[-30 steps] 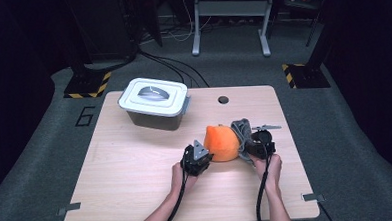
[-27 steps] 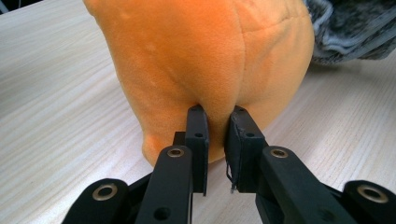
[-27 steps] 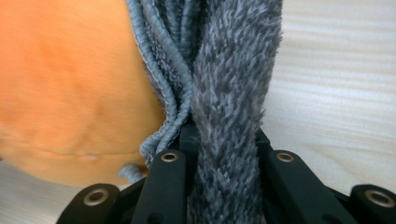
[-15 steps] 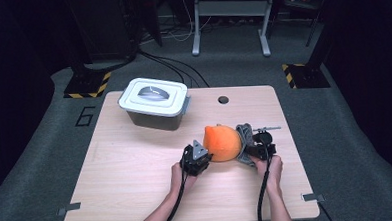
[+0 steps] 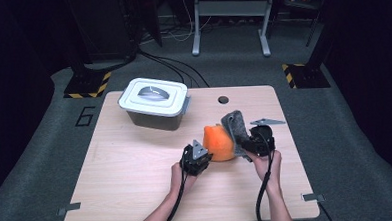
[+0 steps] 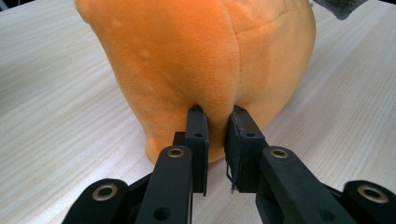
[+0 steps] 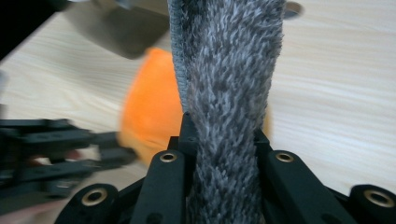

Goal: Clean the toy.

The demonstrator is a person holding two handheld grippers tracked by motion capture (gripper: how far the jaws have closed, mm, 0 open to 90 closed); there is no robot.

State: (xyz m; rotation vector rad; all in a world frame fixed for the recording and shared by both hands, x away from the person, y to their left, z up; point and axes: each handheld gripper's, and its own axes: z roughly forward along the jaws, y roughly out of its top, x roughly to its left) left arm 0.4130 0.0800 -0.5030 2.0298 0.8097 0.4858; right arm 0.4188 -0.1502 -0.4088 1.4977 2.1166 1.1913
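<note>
Jaws clenched on both sides of the orange plush [image 5: 218,142] — each gripper has a grip.
Left gripper [image 6: 215,122] pinches a fold of it; right gripper [image 7: 223,126] clamps its grey furry flap [image 5: 234,125]. Floor left of the surface [image 5: 136,168] reads "6" [image 5: 85,116].

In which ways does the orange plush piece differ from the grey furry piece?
The orange plush piece has smooth, short fabric; the grey furry piece has long shaggy fibres. The orange one is bulky, rounded and sits on the table; the grey one is a flat flap that stands up above it. Each is pinched by a tool: left on orange, right on grey.
</note>
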